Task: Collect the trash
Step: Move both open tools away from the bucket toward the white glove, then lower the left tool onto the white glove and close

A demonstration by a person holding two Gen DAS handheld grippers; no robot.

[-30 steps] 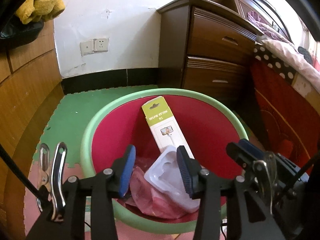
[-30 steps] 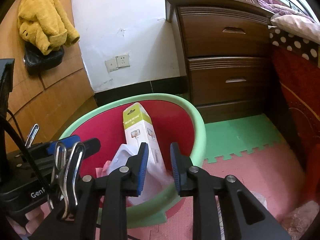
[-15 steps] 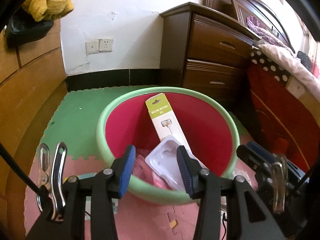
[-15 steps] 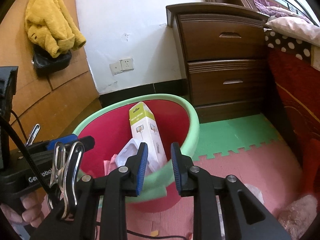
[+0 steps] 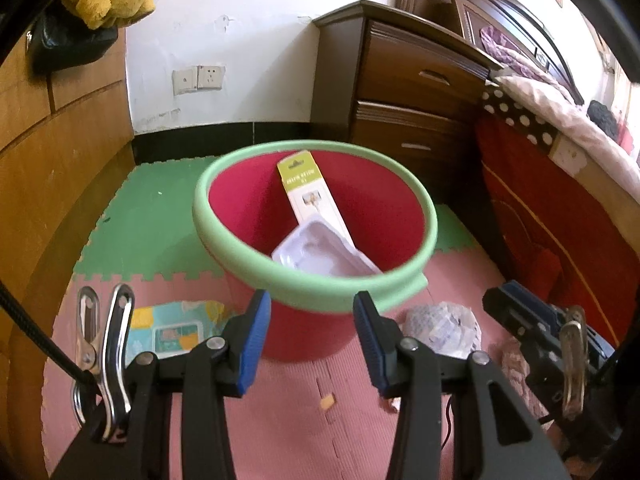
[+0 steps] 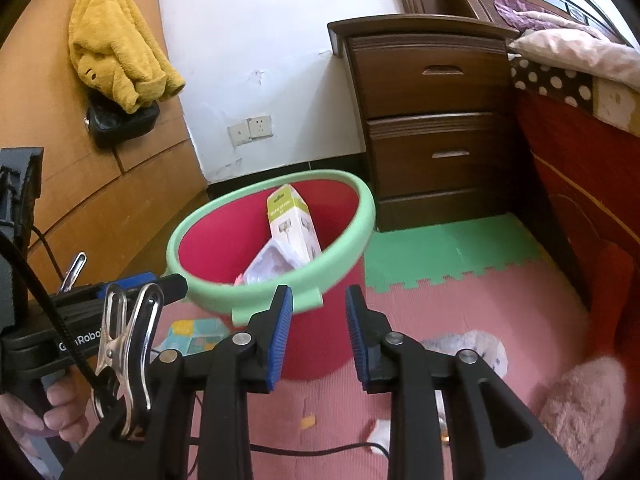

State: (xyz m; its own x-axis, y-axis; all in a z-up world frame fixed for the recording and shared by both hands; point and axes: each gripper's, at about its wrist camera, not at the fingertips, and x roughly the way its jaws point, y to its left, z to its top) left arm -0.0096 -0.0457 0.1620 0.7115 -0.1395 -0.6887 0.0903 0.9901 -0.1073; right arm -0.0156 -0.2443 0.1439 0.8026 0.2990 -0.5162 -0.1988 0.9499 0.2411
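Left wrist view: both tools have backed off from the red bin [image 5: 312,320]; its green rim now sits beyond the fingertips rather than under them. Left tool [image 5: 308,340] part-open, nothing between its pads. Right tool [image 6: 318,332] narrow, empty, jaws just been opening a little. Already binned: selfie-stick box [image 5: 316,200] leaning on the far wall, clear plastic tray [image 5: 320,252] against it. On the pink floor mat [image 5: 280,408] near the bin: crumpled white wrapper [image 5: 440,324] on its right, printed packet [image 5: 172,328] on its left. Judgement: a drop-off is done; the floor pieces are the likely next pickups.
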